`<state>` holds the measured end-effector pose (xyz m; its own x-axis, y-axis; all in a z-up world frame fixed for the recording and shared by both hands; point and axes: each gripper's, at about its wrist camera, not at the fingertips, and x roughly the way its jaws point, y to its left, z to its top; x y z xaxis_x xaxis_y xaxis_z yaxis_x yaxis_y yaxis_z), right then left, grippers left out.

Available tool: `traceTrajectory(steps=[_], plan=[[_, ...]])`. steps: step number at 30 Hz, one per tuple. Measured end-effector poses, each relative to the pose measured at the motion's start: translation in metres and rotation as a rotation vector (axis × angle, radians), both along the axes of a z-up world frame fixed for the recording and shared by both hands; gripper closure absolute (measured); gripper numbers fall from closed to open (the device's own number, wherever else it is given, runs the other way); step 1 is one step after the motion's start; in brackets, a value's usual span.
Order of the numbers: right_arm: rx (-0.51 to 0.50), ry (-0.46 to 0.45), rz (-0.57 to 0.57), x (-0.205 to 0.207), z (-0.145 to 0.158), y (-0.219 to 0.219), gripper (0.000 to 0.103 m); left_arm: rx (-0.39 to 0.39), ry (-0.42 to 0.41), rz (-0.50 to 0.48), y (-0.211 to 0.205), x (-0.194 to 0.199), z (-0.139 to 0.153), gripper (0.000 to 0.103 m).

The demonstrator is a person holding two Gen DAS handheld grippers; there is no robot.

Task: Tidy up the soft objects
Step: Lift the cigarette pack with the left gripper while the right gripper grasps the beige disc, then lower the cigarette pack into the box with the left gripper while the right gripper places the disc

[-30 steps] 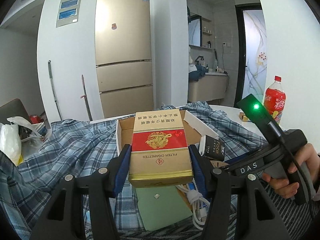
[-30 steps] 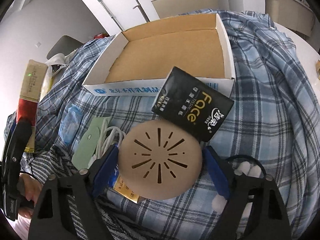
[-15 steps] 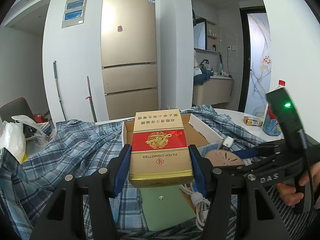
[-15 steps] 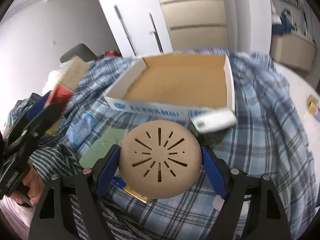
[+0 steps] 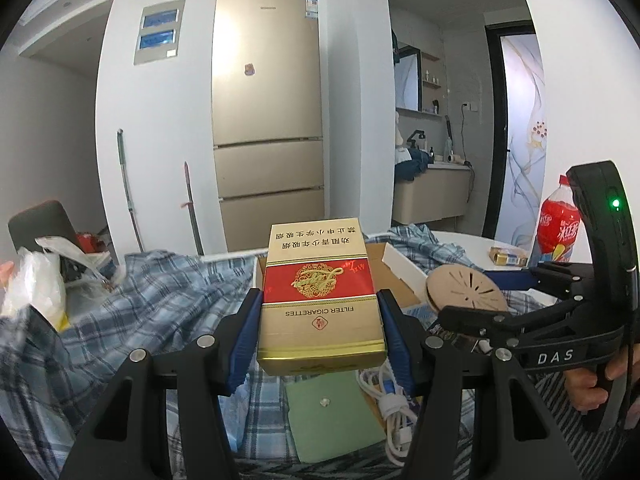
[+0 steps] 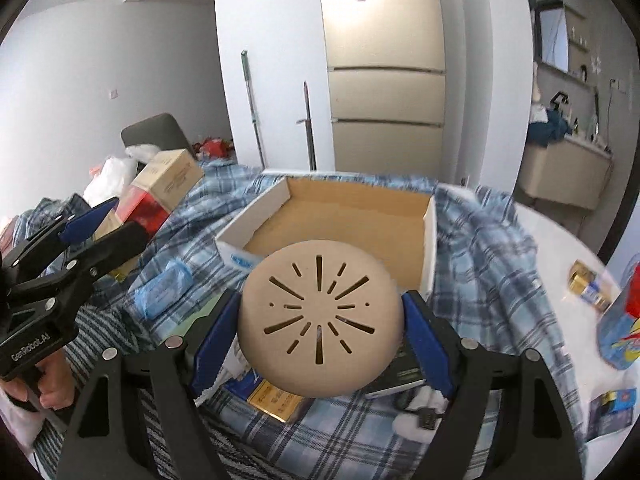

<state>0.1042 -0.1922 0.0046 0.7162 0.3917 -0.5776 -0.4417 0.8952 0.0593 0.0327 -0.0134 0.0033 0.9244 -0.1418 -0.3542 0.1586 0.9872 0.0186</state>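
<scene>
Two things are held, one in each gripper. The left gripper (image 5: 320, 332) pinches a gold and red carton (image 5: 320, 296) between its blue pads (image 5: 245, 336), the carton standing out forward from the fingers with its printed face up. The right gripper (image 6: 318, 332) clamps a tan round disc (image 6: 320, 322) with radiating slots, one pad on each side of its rim. In the left view the same disc (image 5: 464, 290) shows to the right of the carton, with the right gripper's black frame around it and a hand (image 5: 592, 380) on its handle.

Just ahead of the right fingers lies an open cardboard box (image 6: 256, 224), brown inside with white walls; its near wall is partly hidden by the disc. In the left view the box (image 5: 400, 266) sits behind the carton. The box rests on a blue plaid cloth (image 6: 488, 264) that spreads under both grippers.

Below the left fingers lie a green card (image 5: 332, 420) and a coiled white cable (image 5: 390, 408). Left of the right fingers is a blue packet (image 6: 162, 290); under them, a yellow pack (image 6: 276, 398) and a dark pack, mostly hidden.

Farther off stand a fridge (image 5: 268, 120) and, far right in the left view, a red bottle (image 5: 558, 228).
</scene>
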Motion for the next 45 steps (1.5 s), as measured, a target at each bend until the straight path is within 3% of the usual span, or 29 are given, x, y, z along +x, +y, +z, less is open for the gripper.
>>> traceTrajectory(steps=[7, 10, 14, 20, 29, 45], plan=[[0.016, -0.082, -0.027, -0.001, 0.039, -0.004, 0.023, 0.015, -0.046, 0.027, -0.003, 0.004, 0.032, 0.044], [0.002, -0.121, -0.039, 0.003, 0.057, 0.001, 0.023, 0.070, -0.084, 0.050, -0.012, 0.016, 0.045, 0.044], [0.003, -0.147, -0.060, 0.022, 0.078, 0.009, 0.023, 0.021, -0.069, 0.054, -0.011, 0.043, 0.063, 0.044], [-0.007, -0.178, -0.105, 0.057, 0.091, 0.019, 0.023, 0.030, -0.081, 0.065, -0.018, 0.077, 0.083, 0.044], [-0.004, -0.106, -0.141, 0.096, 0.066, 0.019, 0.023, 0.040, -0.005, 0.097, -0.016, 0.118, 0.075, 0.044], [-0.053, 0.153, -0.138, 0.135, -0.024, 0.027, 0.023, 0.027, 0.345, 0.079, -0.003, 0.190, -0.019, 0.044]])
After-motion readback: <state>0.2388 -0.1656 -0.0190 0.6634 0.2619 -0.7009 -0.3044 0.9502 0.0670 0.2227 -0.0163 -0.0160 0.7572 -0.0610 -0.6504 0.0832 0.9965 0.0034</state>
